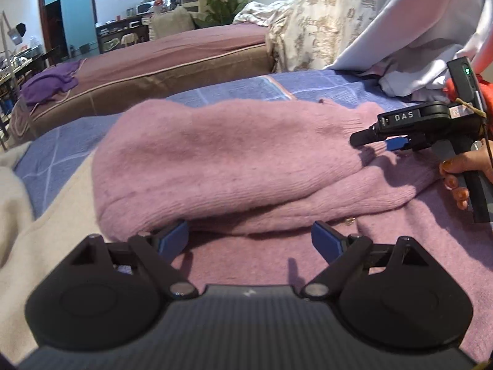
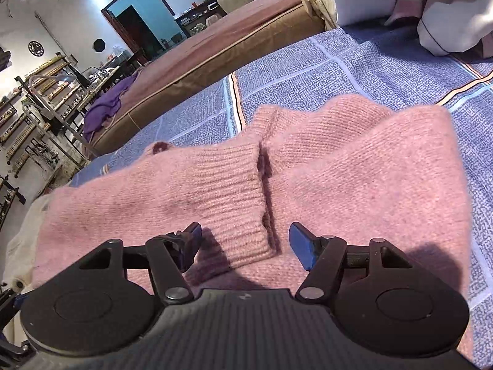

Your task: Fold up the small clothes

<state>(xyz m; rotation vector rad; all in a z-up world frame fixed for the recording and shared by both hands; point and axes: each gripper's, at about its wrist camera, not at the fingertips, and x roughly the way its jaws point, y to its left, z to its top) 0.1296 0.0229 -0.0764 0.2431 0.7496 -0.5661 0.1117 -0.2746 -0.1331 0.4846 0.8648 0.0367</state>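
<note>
A pink knitted sweater (image 1: 234, 166) lies on a blue checked bedspread (image 1: 234, 91), with a sleeve folded across its body. My left gripper (image 1: 249, 240) is open and empty, low over the sweater's near part, just before the folded sleeve. My right gripper (image 2: 245, 243) is open and empty, its jaws on either side of the sleeve's ribbed cuff (image 2: 237, 191), close above it. The right gripper also shows in the left wrist view (image 1: 382, 138), at the right over the cuff end. The sweater fills the middle of the right wrist view (image 2: 354, 178).
A brown-and-mauve bed (image 1: 172, 58) stands beyond, with a purple garment (image 1: 49, 84) on its end. A patterned quilt (image 1: 320, 24) and pale bedding (image 1: 431, 24) are piled at the back right. A beige blanket (image 1: 18, 215) lies at the left. Shelves (image 2: 30, 117) line the far wall.
</note>
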